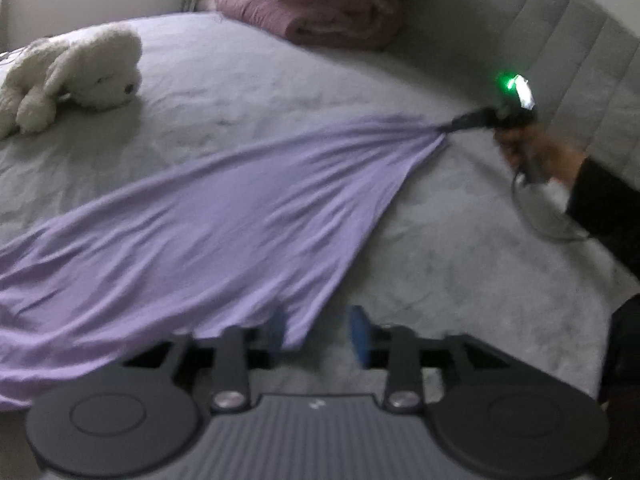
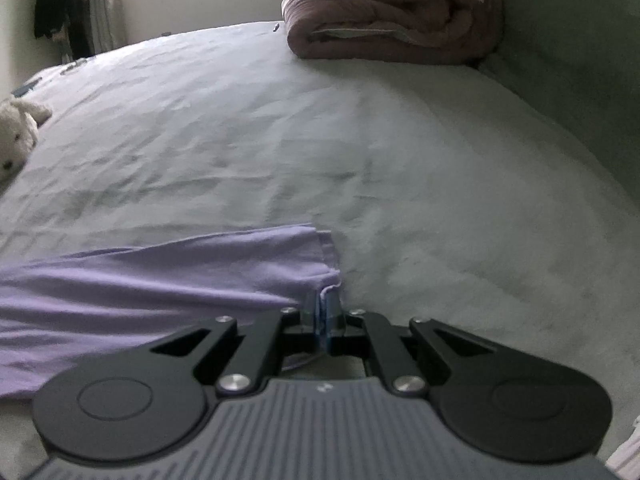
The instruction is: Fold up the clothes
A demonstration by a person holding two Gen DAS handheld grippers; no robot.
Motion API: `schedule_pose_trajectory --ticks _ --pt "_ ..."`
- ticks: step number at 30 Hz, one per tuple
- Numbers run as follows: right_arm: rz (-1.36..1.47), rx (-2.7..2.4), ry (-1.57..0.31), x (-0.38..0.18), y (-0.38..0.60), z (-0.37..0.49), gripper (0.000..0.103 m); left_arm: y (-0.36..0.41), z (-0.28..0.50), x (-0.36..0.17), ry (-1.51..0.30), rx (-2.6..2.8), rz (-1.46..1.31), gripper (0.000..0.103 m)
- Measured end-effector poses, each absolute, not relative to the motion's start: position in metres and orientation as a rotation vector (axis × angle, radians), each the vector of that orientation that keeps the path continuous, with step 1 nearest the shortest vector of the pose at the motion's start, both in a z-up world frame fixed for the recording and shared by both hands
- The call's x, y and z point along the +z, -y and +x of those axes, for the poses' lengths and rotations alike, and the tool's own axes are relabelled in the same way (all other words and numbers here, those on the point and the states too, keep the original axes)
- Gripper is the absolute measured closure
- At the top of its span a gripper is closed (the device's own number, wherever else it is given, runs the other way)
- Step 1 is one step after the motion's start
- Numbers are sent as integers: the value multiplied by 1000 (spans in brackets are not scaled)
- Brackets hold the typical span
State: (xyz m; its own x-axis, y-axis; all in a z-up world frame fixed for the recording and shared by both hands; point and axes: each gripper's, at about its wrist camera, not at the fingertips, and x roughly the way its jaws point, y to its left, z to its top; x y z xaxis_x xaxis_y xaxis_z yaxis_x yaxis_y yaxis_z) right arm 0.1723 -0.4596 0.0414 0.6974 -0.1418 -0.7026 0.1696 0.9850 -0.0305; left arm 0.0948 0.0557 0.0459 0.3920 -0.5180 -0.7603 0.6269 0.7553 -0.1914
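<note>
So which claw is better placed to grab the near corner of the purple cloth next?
Left. The left claw is open right at the near corner of the purple cloth, one pad already behind the fabric. The right claw is shut on the far corner, holding the cloth taut.

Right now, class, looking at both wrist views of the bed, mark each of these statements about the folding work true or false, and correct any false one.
1. The right gripper has its jaws shut on a corner of the lilac garment. True.
2. The left gripper is also clamped on the fabric. False: its jaws stand open, with the garment's edge lying beside one blue pad.
3. A white plush toy lies on the bed sheet, apart from the garment. True.
4. The folded pink blanket rests on top of the lilac garment. False: it sits at the far end of the bed, well clear of it.
5. The garment is already folded into a neat square. False: it is stretched out into a long pulled shape.
</note>
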Motion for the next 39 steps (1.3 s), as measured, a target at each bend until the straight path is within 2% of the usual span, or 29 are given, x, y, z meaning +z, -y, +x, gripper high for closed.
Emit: schedule_pose_trajectory --ticks 9,14,20,21,22,23,31,36,39 --pt "-46 -193 -792 30 454 167 100 -65 102 46 -923 -691 79 61" --pt "49 -136 -790 38 462 166 99 -72 105 47 -922 -660 38 57" --pt "105 -107 -784 53 472 163 85 -82 110 49 -917 -616 -13 54" --pt "101 -115 -776 55 473 163 75 -84 111 49 -914 -605 -18 53" --pt "83 -110 -769 58 472 167 59 -85 112 49 -913 -595 -24 53" --pt "64 -103 -761 60 470 172 56 -86 113 49 -914 -584 -33 53" --pt "-200 4 -780 51 433 227 55 -105 126 43 -931 -465 -112 53" --pt "-330 242 -769 47 399 227 55 -116 131 43 -925 -406 -155 53" --pt "-405 346 -785 44 377 226 51 -123 135 41 -931 -367 -201 53"
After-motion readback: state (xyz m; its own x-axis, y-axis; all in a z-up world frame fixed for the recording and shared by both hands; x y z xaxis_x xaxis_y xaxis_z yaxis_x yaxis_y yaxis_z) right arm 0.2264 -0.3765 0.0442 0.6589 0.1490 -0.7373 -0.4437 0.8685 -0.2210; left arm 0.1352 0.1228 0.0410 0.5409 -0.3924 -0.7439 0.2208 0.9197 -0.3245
